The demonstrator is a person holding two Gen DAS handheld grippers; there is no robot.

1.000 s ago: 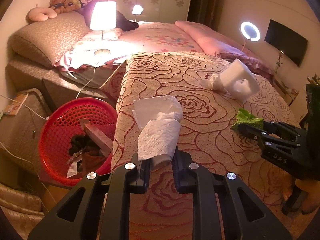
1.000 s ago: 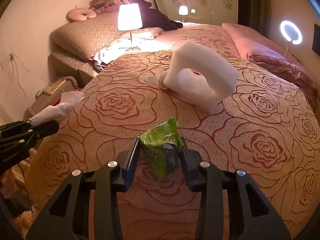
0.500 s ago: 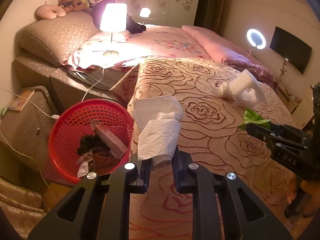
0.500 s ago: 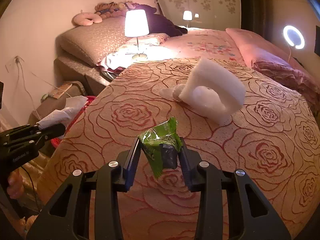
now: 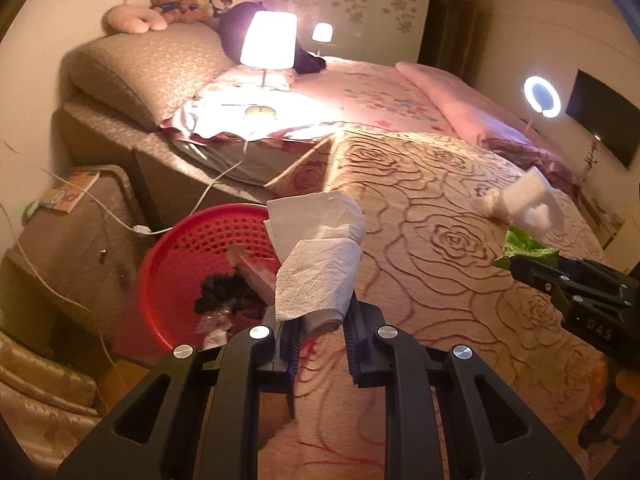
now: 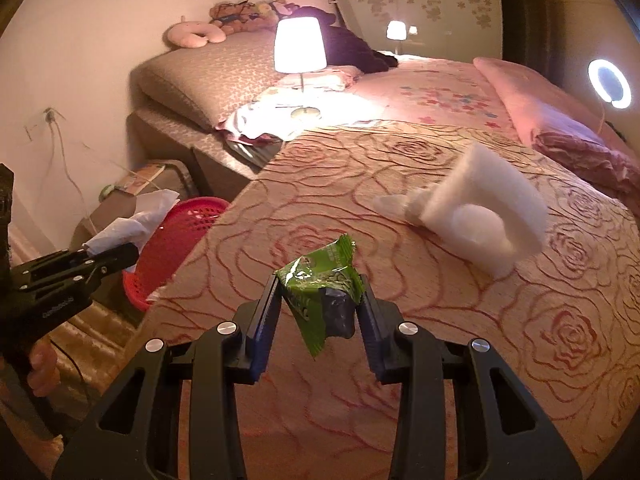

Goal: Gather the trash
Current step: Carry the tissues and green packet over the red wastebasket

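Note:
My left gripper [image 5: 320, 320] is shut on a crumpled white paper towel [image 5: 320, 256], held above the bed's edge beside the red mesh basket [image 5: 176, 264]. The same towel [image 6: 132, 220] and the left gripper [image 6: 120, 254] show at the far left of the right wrist view, over the red basket [image 6: 176, 240]. My right gripper [image 6: 320, 300] is shut on a green snack wrapper [image 6: 320, 284], lifted above the rose-patterned bedspread [image 6: 400, 320]. In the left wrist view the right gripper [image 5: 516, 266] carries the green wrapper [image 5: 524, 246] at the right. A white foam piece [image 6: 480, 216] lies on the bedspread.
The red basket holds dark scraps and a box. A lit lamp [image 5: 268, 46] stands on the pink bedding behind. A nightstand [image 5: 72, 220] with a book and cables sits left of the basket. A ring light [image 5: 540, 94] and a wall screen [image 5: 608, 116] are at the right.
Both grippers have drawn back and to the left with their loads. The basket now sits closer to the middle of the left wrist view, and the foam piece looks farther away.

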